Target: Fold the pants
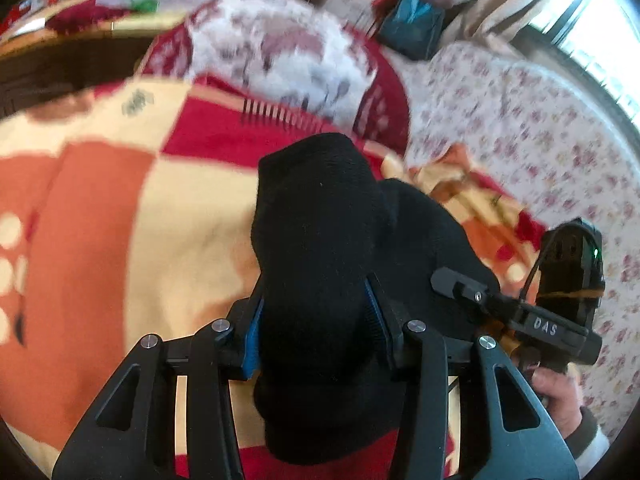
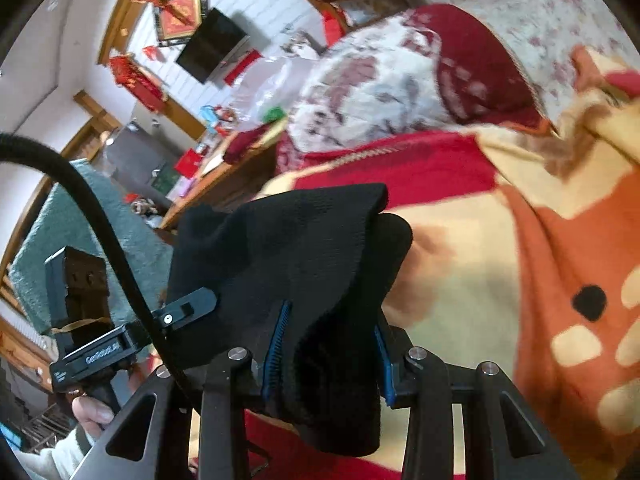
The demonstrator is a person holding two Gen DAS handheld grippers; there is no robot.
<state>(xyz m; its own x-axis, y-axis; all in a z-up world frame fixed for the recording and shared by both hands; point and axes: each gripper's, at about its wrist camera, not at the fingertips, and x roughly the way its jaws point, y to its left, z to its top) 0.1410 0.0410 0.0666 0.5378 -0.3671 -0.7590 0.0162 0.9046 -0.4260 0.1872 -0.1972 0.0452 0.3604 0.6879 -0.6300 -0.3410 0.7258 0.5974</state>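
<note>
The black pants (image 1: 320, 240) hang bunched between both grippers above a bed blanket. My left gripper (image 1: 316, 320) is shut on a thick fold of the pants, its blue pads (image 1: 252, 340) pressed on either side. My right gripper (image 2: 328, 344) is shut on another fold of the pants (image 2: 304, 256), which drape over its fingers. The right gripper's body (image 1: 560, 312) shows at the right of the left wrist view, and the left gripper's body (image 2: 96, 344) at the left of the right wrist view. The two grippers are close side by side.
An orange, cream and red blanket (image 1: 120, 220) covers the bed below. A white and red floral pillow (image 1: 280, 48) lies beyond it, with a floral sheet (image 1: 520, 120) to the right. A wooden desk with clutter (image 2: 208, 168) and a teal cloth (image 2: 80, 216) stand beside the bed.
</note>
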